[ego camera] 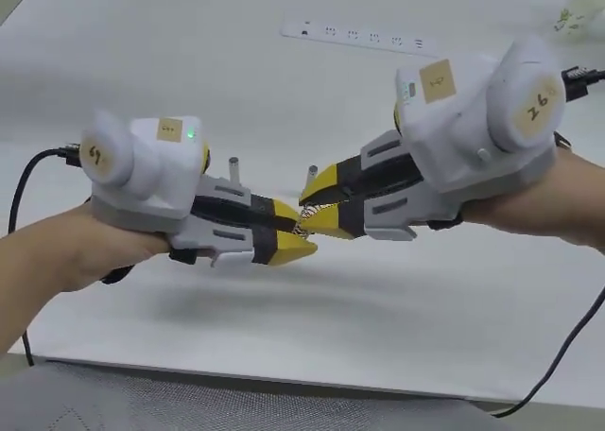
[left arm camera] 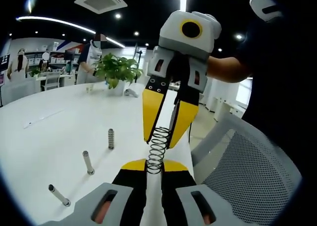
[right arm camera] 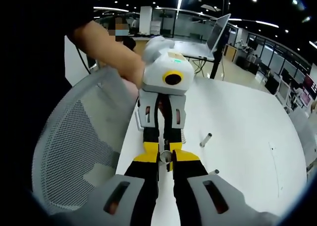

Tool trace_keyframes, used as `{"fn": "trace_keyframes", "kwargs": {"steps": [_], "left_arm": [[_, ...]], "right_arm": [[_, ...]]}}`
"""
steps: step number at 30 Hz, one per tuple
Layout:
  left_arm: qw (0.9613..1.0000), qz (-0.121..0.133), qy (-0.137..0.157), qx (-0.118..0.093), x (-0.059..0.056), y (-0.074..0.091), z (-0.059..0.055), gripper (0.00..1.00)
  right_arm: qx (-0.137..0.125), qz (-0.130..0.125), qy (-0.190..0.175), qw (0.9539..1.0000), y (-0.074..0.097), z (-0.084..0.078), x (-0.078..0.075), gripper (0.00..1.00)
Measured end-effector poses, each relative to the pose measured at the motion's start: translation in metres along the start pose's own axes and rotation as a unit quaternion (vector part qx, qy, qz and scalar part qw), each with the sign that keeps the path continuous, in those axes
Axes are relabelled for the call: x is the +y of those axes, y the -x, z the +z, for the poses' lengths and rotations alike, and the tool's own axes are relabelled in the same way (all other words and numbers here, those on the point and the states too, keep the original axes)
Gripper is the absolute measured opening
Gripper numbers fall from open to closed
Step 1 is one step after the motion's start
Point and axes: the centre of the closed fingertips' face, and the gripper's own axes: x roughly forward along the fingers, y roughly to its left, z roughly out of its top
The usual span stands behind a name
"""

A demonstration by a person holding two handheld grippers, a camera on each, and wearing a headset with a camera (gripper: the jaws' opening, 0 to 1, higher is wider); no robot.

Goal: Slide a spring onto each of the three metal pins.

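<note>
Just above the white worktop [left arm camera: 54, 127], the left gripper [left arm camera: 154, 165] and right gripper [left arm camera: 159, 141] meet tip to tip with a spring [left arm camera: 156, 151] stretched between them. The left jaws are clenched on its near end; the right jaws sit around its far end, but I cannot tell if they pinch it. From the spring in the left gripper view, a spring-covered pin [left arm camera: 111, 138] stands at 10 o'clock, one bare pin [left arm camera: 88, 162] at 9 and another bare pin [left arm camera: 59, 195] at 8.

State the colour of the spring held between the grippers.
Silver metal spring; clearest in the left gripper view.
</note>
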Motion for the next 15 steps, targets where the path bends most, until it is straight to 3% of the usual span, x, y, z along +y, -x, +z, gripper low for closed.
{"fn": "trace_keyframes", "kwargs": {"steps": [10, 13, 15], "left_arm": [[1.0, 0.001, -0.002, -0.002, 0.001, 0.002, 0.003, 0.02], [1.0, 0.0, -0.004, -0.005, 0.0, 0.002, 0.006, 0.02], [1.0, -0.001, -0.005, -0.007, 0.0, 0.001, 0.008, 0.02]], "right_arm": [[-0.056, -0.018, -0.03, 0.9978, -0.003, 0.009, -0.003, 0.07], [-0.097, -0.024, -0.064, 0.9929, -0.002, 0.016, -0.004, 0.07], [-0.102, -0.031, -0.062, 0.9924, -0.001, 0.015, -0.006, 0.07]]}}
